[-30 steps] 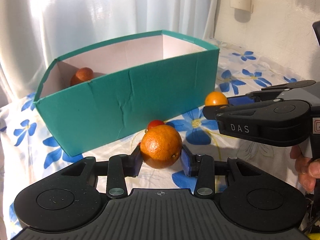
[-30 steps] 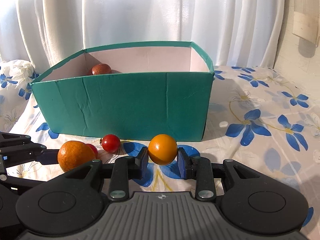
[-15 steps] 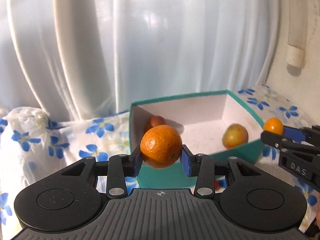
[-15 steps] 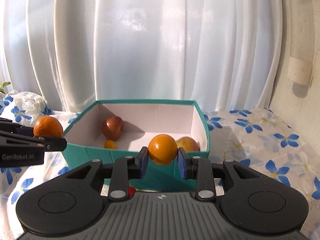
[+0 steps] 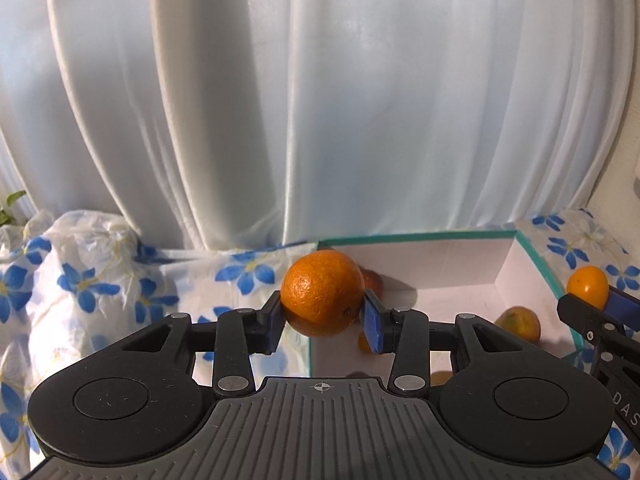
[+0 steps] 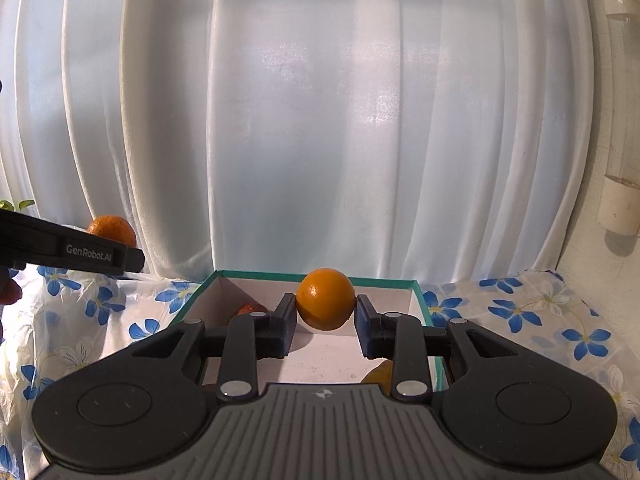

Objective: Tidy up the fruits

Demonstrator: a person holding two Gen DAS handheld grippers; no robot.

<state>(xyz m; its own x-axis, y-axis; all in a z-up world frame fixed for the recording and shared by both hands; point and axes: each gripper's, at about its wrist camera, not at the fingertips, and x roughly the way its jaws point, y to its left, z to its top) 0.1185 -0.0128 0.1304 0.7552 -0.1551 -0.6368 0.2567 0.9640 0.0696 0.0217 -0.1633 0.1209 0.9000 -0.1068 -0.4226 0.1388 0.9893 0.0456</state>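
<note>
My left gripper (image 5: 323, 322) is shut on a large rough orange (image 5: 322, 293) and holds it in the air over the near left corner of the teal box (image 5: 544, 258). My right gripper (image 6: 325, 326) is shut on a smaller smooth orange (image 6: 325, 298) above the box (image 6: 428, 322); this orange also shows in the left wrist view (image 5: 588, 286). The large orange shows in the right wrist view (image 6: 114, 227) at the far left. Inside the box lie a yellowish fruit (image 5: 518, 323), a reddish fruit (image 5: 372, 280) and a small orange one (image 5: 363, 342).
The box stands on a white cloth with blue flowers (image 5: 100, 288). A white curtain (image 6: 320, 120) hangs right behind the table. A white wall with a tube fixture (image 6: 620, 120) is at the right. A crumpled fold of cloth (image 5: 80, 232) rises at the left.
Both grippers have risen from the table with their oranges and moved forward over the box. The box's inside now shows from above.
</note>
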